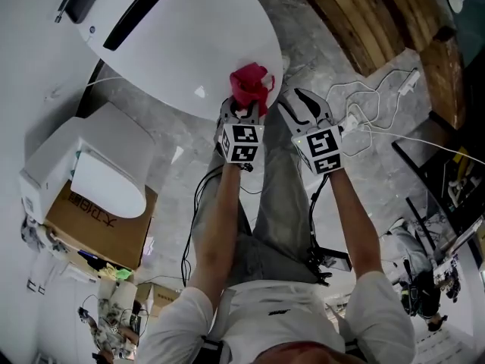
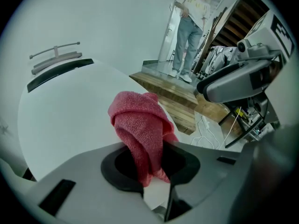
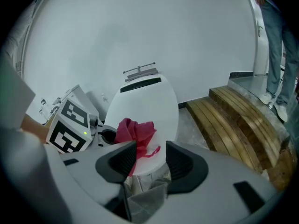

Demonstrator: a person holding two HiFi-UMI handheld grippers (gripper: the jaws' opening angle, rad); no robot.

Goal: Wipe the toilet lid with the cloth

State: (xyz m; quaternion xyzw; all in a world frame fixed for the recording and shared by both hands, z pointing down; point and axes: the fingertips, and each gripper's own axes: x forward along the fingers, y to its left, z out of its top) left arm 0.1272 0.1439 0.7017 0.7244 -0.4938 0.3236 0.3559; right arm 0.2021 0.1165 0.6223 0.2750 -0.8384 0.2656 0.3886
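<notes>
The closed white toilet lid (image 1: 182, 44) fills the upper middle of the head view. A red cloth (image 1: 250, 84) is bunched at the lid's near edge, and my left gripper (image 1: 246, 106) is shut on it. In the left gripper view the cloth (image 2: 142, 129) stands up from between the jaws, with the lid (image 2: 70, 111) spreading behind it. My right gripper (image 1: 295, 97) hangs just right of the cloth, off the lid's edge, open and holding nothing. In the right gripper view the cloth (image 3: 135, 132) and the lid (image 3: 145, 101) show beyond the open jaws of the right gripper (image 3: 152, 160).
Wooden steps (image 1: 364, 21) run along the right of the toilet. White cables and a power strip (image 1: 409, 82) lie on the tiled floor. A cardboard box (image 1: 98, 226) carrying a white toilet seat (image 1: 98, 165) stands to the left. A person (image 2: 189, 27) stands farther back.
</notes>
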